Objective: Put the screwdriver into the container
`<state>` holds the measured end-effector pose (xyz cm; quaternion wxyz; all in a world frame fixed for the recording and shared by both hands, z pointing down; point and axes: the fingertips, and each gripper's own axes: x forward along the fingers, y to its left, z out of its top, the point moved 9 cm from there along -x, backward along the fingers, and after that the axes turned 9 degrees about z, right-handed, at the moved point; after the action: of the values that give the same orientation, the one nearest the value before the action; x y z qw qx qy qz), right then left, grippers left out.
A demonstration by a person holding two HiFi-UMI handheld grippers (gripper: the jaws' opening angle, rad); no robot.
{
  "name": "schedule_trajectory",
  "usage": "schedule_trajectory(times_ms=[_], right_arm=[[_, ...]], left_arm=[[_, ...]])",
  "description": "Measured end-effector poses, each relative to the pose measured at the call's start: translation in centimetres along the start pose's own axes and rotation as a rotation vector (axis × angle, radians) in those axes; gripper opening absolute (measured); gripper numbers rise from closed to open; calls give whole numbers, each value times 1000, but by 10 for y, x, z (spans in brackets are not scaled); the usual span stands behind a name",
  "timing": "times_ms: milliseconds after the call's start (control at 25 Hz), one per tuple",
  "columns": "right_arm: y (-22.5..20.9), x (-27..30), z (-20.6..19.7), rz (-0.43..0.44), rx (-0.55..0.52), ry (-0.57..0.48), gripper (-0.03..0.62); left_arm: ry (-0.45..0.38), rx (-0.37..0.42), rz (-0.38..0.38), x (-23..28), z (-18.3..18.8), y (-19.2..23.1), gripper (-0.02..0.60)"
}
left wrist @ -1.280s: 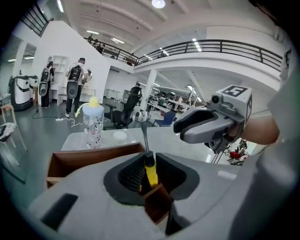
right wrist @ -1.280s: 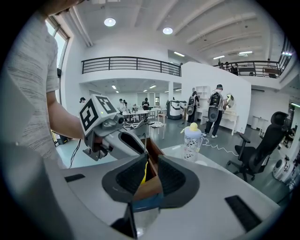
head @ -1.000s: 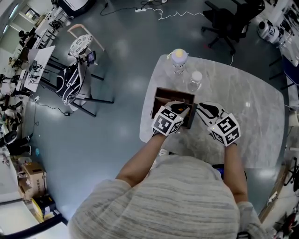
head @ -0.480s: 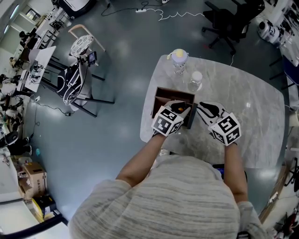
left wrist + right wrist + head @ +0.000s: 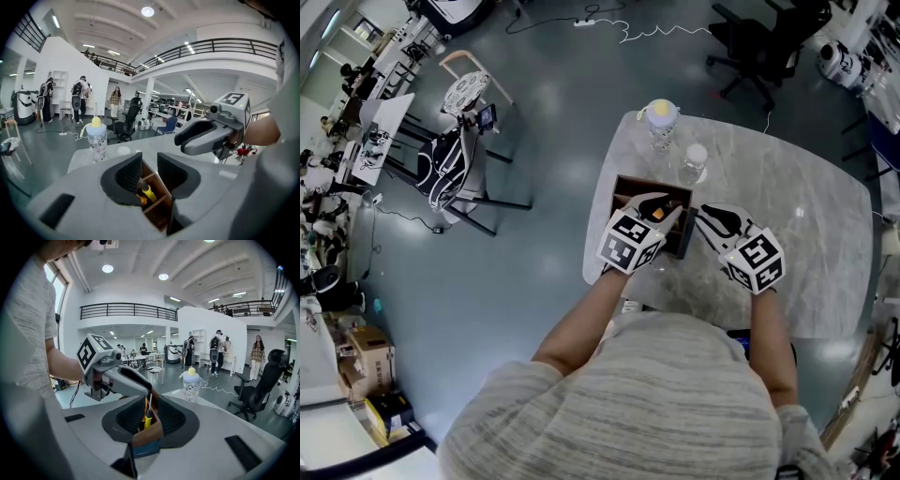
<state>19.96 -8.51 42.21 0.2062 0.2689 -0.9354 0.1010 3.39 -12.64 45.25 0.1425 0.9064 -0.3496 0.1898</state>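
The left gripper [image 5: 149, 169] has lifted clear of the box [image 5: 645, 180], its jaws spread and empty. The screwdriver [image 5: 148, 192] rests inside a compartment. The right gripper [image 5: 151, 417] pinches the box wall. Judgement: placement looks complete; only the right gripper's release remains.

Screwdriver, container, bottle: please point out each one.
screwdriver [image 5: 147, 420]: right gripper view, yellow handle.
container [image 5: 148, 435]: right gripper view, near wooden wall.
bottle [image 5: 97, 145]: left gripper view, clear body.
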Motion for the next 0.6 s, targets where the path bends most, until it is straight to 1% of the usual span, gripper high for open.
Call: schedule_trajectory(times_ms=[320, 440, 600], right_arm=[[4, 0, 9, 0, -2, -36, 67], [7, 0, 16, 5, -13, -54, 67], [10, -2, 24, 16, -27, -84, 67]], left_arm=[[-133, -15, 21, -26, 29, 10, 101], [-169, -16, 14, -35, 37, 11, 101], [-201, -20, 10, -42, 39, 9, 100]])
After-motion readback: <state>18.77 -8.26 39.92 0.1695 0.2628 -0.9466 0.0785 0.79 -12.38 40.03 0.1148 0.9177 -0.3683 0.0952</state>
